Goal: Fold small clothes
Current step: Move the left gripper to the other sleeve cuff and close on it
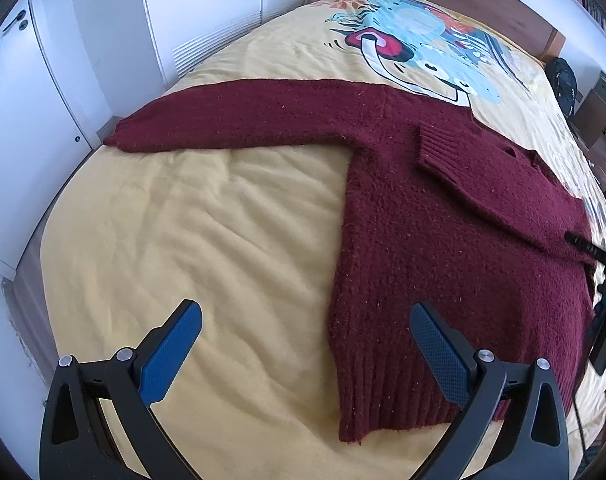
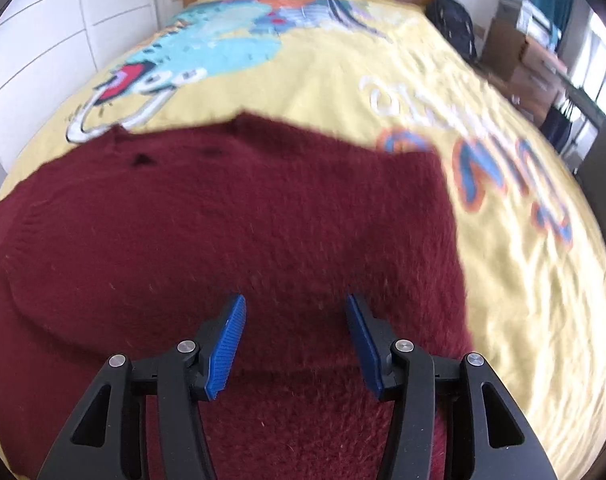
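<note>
Maroon sweater (image 1: 443,216) laid flat on yellow printed bedspread (image 1: 191,216), lettering on it blurred and unreadable, left gripper (image 1: 305,344) spread wide at the sweater's hem, right gripper (image 2: 295,340) parted above the sweater, nothing pinched.

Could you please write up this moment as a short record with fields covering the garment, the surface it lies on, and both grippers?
garment: dark red knit sweater, lying flat
sleeves: one sleeve stretched out sideways; the other sleeve folded across the body
surface: bed with a yellow printed cover
left gripper: jaws wide open, nothing between them, above the sweater's ribbed hem corner
right gripper: jaws apart and empty, over the sweater's body
fold progress: one sleeve in, the other not yet folded
</note>
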Action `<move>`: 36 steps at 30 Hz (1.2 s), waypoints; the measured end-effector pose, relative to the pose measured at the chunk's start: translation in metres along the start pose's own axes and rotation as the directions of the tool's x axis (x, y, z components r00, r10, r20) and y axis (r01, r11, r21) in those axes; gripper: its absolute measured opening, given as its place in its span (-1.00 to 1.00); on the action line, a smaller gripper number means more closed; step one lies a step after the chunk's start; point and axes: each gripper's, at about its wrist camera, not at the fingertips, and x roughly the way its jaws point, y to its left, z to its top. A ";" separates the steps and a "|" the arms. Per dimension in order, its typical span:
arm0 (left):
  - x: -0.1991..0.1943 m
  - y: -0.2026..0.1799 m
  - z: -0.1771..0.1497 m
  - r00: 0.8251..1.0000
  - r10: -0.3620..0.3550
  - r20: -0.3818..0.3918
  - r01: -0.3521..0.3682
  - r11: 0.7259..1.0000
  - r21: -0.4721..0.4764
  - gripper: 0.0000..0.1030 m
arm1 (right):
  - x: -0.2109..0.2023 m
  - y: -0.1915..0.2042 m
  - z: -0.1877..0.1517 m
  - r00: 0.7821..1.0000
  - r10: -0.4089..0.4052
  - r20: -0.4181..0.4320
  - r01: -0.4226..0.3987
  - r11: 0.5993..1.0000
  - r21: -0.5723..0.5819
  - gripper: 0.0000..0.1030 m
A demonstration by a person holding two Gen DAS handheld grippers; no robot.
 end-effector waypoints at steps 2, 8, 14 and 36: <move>0.001 0.000 0.000 1.000 -0.004 -0.001 0.004 1.000 0.000 0.98 | 0.005 0.000 -0.009 1.000 0.012 -0.012 -0.012 1.000 0.006 0.06; -0.006 0.002 0.000 1.000 -0.008 0.011 0.008 1.000 -0.005 0.98 | -0.009 0.007 -0.015 1.000 0.019 0.004 -0.019 1.000 -0.001 0.06; -0.020 0.008 -0.002 0.999 -0.010 0.047 0.010 1.000 -0.014 0.98 | -0.028 0.016 -0.028 1.000 0.025 0.010 -0.025 1.000 -0.013 0.06; -0.070 0.052 -0.014 0.990 -0.087 0.115 0.093 0.995 -0.048 0.98 | -0.110 0.065 -0.084 0.996 0.062 0.057 -0.058 0.996 -0.068 0.07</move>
